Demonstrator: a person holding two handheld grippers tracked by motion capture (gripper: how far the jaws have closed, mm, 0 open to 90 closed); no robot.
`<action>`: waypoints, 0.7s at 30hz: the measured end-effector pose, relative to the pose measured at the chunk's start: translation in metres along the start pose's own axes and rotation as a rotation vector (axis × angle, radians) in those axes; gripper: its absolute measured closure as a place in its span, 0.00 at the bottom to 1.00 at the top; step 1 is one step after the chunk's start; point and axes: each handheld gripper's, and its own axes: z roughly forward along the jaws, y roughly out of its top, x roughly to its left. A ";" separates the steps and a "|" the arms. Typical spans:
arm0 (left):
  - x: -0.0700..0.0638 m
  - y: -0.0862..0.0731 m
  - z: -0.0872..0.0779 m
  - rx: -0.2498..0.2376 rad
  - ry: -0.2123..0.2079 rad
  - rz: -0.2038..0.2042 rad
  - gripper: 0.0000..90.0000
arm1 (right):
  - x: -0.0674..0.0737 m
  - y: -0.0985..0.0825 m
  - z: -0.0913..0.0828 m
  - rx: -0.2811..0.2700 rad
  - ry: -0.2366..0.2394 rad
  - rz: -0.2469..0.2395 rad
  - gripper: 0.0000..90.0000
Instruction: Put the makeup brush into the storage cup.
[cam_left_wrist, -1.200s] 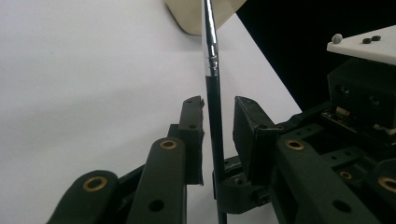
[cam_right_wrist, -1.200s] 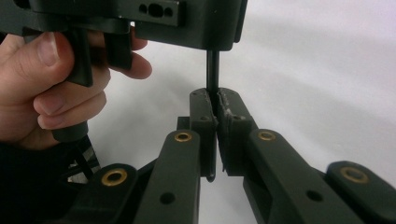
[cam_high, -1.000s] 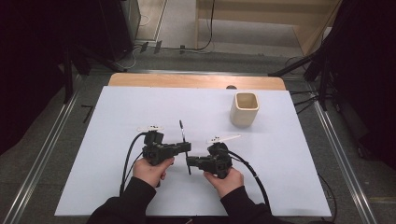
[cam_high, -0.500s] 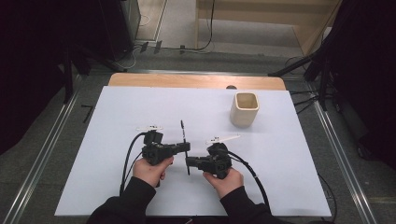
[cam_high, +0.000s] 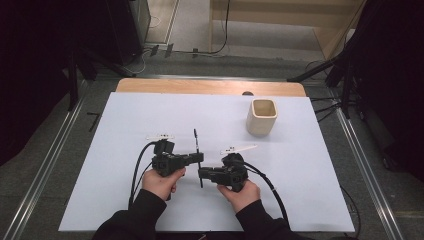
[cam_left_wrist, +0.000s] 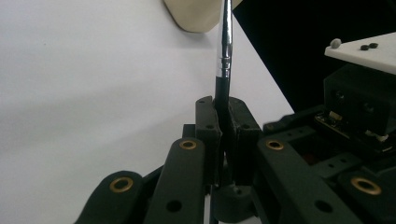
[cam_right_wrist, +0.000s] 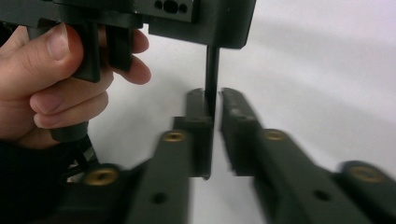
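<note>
A slim pen (cam_high: 198, 157), black along its lower body and chrome above (cam_left_wrist: 224, 42), is standing across the gap between the two hands, above the white desk (cam_high: 100, 150). The left hand-held gripper (cam_high: 199, 158), lying level and pointing right, is clamping the pen's black barrel. The right hand-held gripper (cam_high: 201, 174), pointing left, has just been opening its jaws; the pen's lower end is sitting between them, one pad standing clear. No readable writing appears.

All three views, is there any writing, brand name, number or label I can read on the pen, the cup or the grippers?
None: no readable text stands on the pen, the cup, the left gripper or the right gripper.
</note>
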 end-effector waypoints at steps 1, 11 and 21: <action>-0.001 0.000 0.000 0.004 0.006 0.005 0.95 | -0.001 -0.001 0.000 -0.016 0.004 -0.023 0.76; 0.001 0.003 -0.002 0.021 0.000 0.037 0.95 | -0.008 -0.001 -0.004 -0.006 0.048 -0.136 0.45; 0.005 0.004 -0.006 0.044 -0.024 0.065 0.95 | -0.014 0.002 -0.013 -0.017 0.094 -0.207 0.33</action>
